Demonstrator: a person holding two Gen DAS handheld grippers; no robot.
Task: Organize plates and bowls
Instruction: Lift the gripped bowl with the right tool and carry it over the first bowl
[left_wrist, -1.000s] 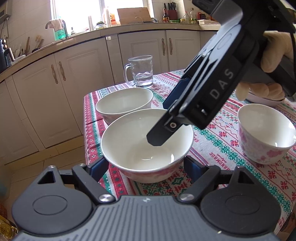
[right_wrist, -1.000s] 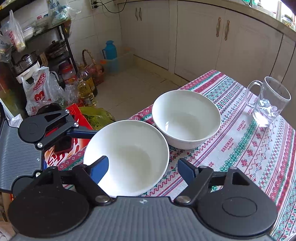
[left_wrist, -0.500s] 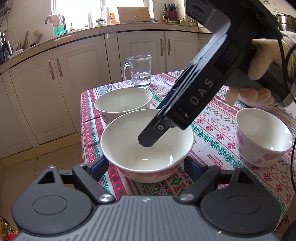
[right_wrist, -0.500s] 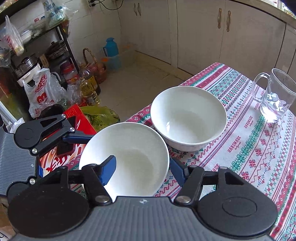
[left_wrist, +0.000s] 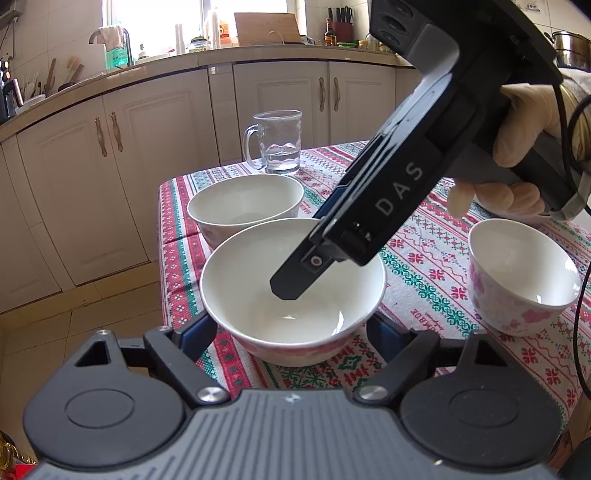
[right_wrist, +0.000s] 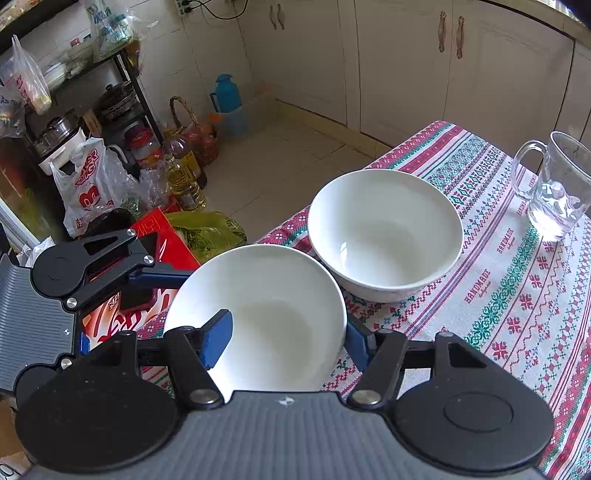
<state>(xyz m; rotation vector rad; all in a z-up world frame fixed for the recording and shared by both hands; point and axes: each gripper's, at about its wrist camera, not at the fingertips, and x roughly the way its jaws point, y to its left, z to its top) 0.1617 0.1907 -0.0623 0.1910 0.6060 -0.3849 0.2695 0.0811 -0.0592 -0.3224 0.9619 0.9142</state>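
— How far along are we with the bowls?

— Early, I'd judge. Nothing is stacked: the near bowl (left_wrist: 291, 291) sits at the table (left_wrist: 424, 280) edge, the second bowl (left_wrist: 245, 206) just behind it, and a pink-flowered bowl (left_wrist: 521, 277) stands apart to the right. Part of a plate shows behind my gloved hand (left_wrist: 517, 155), too hidden to describe.

— And your claws?

— My right claw (right_wrist: 284, 336) slants down from above, one finger inside the near bowl, the other outside its rim. The jaws straddle the wall, but I can't tell whether they pinch it. My left claw (left_wrist: 291, 332) sits low and level, wide open, fingers either side of the same bowl, not visibly touching.

— Next?

— Probably lift it into the second bowl, minding the glass mug (right_wrist: 554, 192).
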